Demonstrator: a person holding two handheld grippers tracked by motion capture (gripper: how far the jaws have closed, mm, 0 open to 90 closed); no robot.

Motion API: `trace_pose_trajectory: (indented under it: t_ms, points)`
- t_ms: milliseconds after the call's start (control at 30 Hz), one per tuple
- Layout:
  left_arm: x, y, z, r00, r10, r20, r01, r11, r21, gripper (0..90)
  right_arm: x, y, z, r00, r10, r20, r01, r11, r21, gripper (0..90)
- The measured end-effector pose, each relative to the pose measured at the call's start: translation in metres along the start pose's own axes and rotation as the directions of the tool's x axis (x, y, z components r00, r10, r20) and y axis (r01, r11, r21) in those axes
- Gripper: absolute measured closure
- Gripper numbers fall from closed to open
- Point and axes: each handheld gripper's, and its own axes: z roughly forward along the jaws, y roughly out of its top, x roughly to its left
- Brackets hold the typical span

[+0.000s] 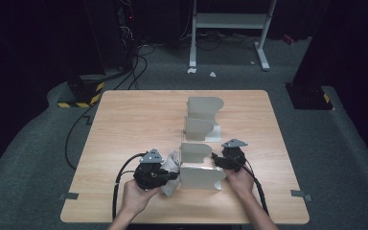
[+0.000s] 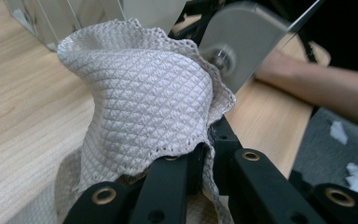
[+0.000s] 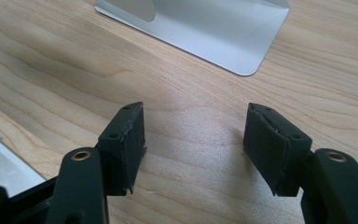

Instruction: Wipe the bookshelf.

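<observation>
A pale waffle-weave cloth is pinched between the jaws of my left gripper and bulges up above them. From above, the left gripper holds the cloth against the left side of the near grey metal stand. My right gripper sits at that stand's right side. Its jaws stand apart over bare wood with nothing between them, as the right gripper view shows. A flat metal base plate lies just beyond the jaws.
A second grey metal stand stands farther back on the wooden table. The person's other forearm crosses the left gripper view at the right. Black cables trail from both grippers toward the table's near edge.
</observation>
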Motion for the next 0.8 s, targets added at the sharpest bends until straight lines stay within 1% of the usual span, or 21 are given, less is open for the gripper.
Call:
trace_pose_trajectory:
  t_ms: [33,100,133,200,267,300,400,467,500,533,600,667,733,767,800]
  points:
    - [0.000,-0.003,0.007,0.9999,0.005,-0.017,-0.004,0.9994,0.034,86.2,0.000,0.000,0.000,1.0000,-0.001,0.000,0.001,1.000,0.000,39.0]
    - [-0.001,-0.013,0.020,0.9993,0.019,-0.034,-0.015,0.9947,0.102,86.3,0.000,0.000,0.000,1.0000,0.001,0.000,-0.001,1.000,0.000,39.0]
    - [-0.001,-0.017,0.024,0.9992,0.022,-0.034,-0.018,0.9929,0.117,86.3,0.000,0.000,0.000,1.0000,0.001,0.000,-0.001,1.000,0.000,38.9]
    - [0.002,-0.026,0.032,0.9990,0.019,-0.041,-0.013,0.9898,0.142,86.3,0.000,0.000,0.000,1.0000,0.000,0.000,0.000,1.000,0.000,38.9]
    - [0.007,-0.031,0.039,0.9989,-0.004,-0.046,0.012,0.9865,0.163,86.3,0.000,0.000,0.000,1.0000,0.000,0.001,0.000,1.000,-0.001,38.9]
    - [0.009,-0.033,0.043,0.9986,-0.004,-0.054,0.014,0.9839,0.178,86.3,0.000,0.000,0.000,1.0000,-0.001,0.001,0.001,1.000,-0.001,38.9]
    - [0.012,-0.038,0.050,0.9979,-0.012,-0.064,0.024,0.9789,0.203,86.3,0.000,0.000,0.000,1.0000,-0.002,0.000,0.002,1.000,-0.001,38.9]
    - [0.015,-0.039,0.051,0.9962,-0.006,-0.087,0.025,0.9758,0.217,86.3,0.000,0.000,0.000,1.0000,-0.001,0.001,0.001,1.000,-0.002,38.9]
    - [0.018,-0.039,0.050,0.9948,-0.005,-0.101,0.027,0.9751,0.220,86.2,0.000,0.000,0.000,1.0000,-0.002,0.001,0.002,1.000,-0.002,38.9]
    - [0.021,-0.039,0.049,0.9937,-0.017,-0.110,0.041,0.9761,0.213,86.2,0.000,0.000,0.000,1.0000,0.000,0.001,0.000,1.000,-0.001,38.9]
    - [0.030,-0.038,0.045,0.9901,-0.045,-0.133,0.070,0.9789,0.192,86.3,0.000,0.000,0.000,1.0000,0.001,0.000,-0.001,1.000,0.000,38.9]
    - [0.041,-0.035,0.041,0.9850,-0.060,-0.162,0.091,0.9777,0.189,86.3,0.000,0.000,0.000,1.0000,0.000,0.001,0.000,1.000,-0.001,38.9]
    - [0.051,-0.031,0.037,0.9816,-0.076,-0.175,0.107,0.9788,0.175,86.3,0.000,0.000,0.000,1.0000,-0.001,0.000,0.001,1.000,-0.002,38.9]
    - [0.051,-0.031,0.037,0.9816,-0.076,-0.175,0.107,0.9788,0.175,86.3,0.000,0.000,0.000,1.0000,-0.001,0.000,0.001,1.000,-0.002,38.9]
    - [0.064,-0.026,0.031,0.9756,-0.090,-0.200,0.123,0.9794,0.160,86.3,0.000,0.000,0.000,1.0000,-0.002,0.001,0.002,1.000,-0.003,38.9]
